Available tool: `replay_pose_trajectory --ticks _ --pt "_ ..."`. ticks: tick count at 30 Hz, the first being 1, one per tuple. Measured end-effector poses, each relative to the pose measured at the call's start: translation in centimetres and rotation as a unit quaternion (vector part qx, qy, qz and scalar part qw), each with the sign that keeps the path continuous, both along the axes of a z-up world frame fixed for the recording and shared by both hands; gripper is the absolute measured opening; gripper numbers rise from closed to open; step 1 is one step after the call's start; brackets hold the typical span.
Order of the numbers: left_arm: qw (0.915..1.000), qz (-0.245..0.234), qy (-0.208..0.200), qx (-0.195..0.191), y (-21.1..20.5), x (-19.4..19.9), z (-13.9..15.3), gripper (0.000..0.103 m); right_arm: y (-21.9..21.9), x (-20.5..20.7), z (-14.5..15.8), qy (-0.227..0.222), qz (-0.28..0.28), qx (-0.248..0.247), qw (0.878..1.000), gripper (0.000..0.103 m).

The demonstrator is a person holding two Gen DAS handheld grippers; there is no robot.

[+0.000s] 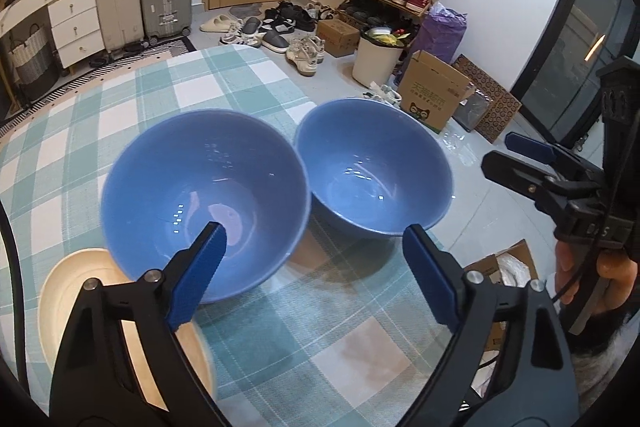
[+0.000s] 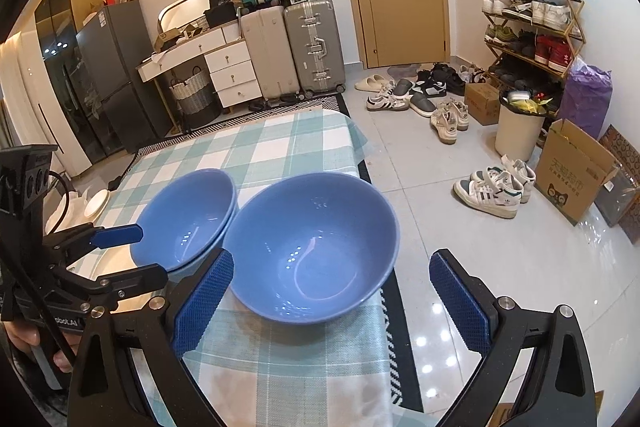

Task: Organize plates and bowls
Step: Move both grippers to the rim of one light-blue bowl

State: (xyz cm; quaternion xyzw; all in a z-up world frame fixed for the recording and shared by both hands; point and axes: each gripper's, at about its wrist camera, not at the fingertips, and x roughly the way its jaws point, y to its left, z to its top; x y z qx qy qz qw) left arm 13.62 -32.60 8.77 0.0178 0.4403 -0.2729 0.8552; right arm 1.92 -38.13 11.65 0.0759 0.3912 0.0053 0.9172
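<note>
Two blue bowls stand side by side on a green-checked tablecloth (image 1: 248, 95). The left bowl (image 1: 204, 195) (image 2: 188, 215) shows a doubled rim in the right wrist view, like two nested bowls. The right bowl (image 1: 374, 167) (image 2: 316, 247) sits at the table's right edge. My left gripper (image 1: 316, 251) (image 2: 140, 255) is open; one finger reaches over the left bowl's inside, the other stands outside its rim. My right gripper (image 2: 332, 267) (image 1: 508, 151) is open, with the right bowl just ahead between its fingers, untouched. A cream plate (image 1: 80, 291) lies beside the left bowl.
A small white dish (image 2: 98, 203) sits at the table's far left. Beyond the table's right edge lie tiled floor, shoes (image 2: 492, 187), a cardboard box (image 2: 576, 171) and a white bin (image 2: 516, 131). Suitcases (image 2: 312, 47) and a shoe rack (image 2: 532, 23) stand by the wall.
</note>
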Motion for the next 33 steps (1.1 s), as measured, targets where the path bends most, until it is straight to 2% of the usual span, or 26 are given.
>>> replay_pose_trajectory --ticks 3,12,22,33 --pt "0.9998 -0.013 0.010 -0.008 -0.8 -0.2 -0.3 0.070 -0.8 0.0 -0.3 0.003 -0.008 0.005 1.000 0.100" --pt "0.9979 -0.042 0.047 -0.017 -2.7 0.2 -1.9 0.050 -2.1 -0.2 -1.5 0.011 -0.021 0.011 1.000 0.100" --pt "0.9970 -0.034 0.067 -0.020 -4.3 1.3 -3.4 0.048 -2.7 0.9 -3.0 0.026 -0.021 0.012 0.999 0.100" --pt "0.9974 -0.022 0.068 -0.009 -5.1 2.8 -4.5 0.048 -4.3 3.7 -5.7 0.055 -0.037 0.026 0.997 0.100"
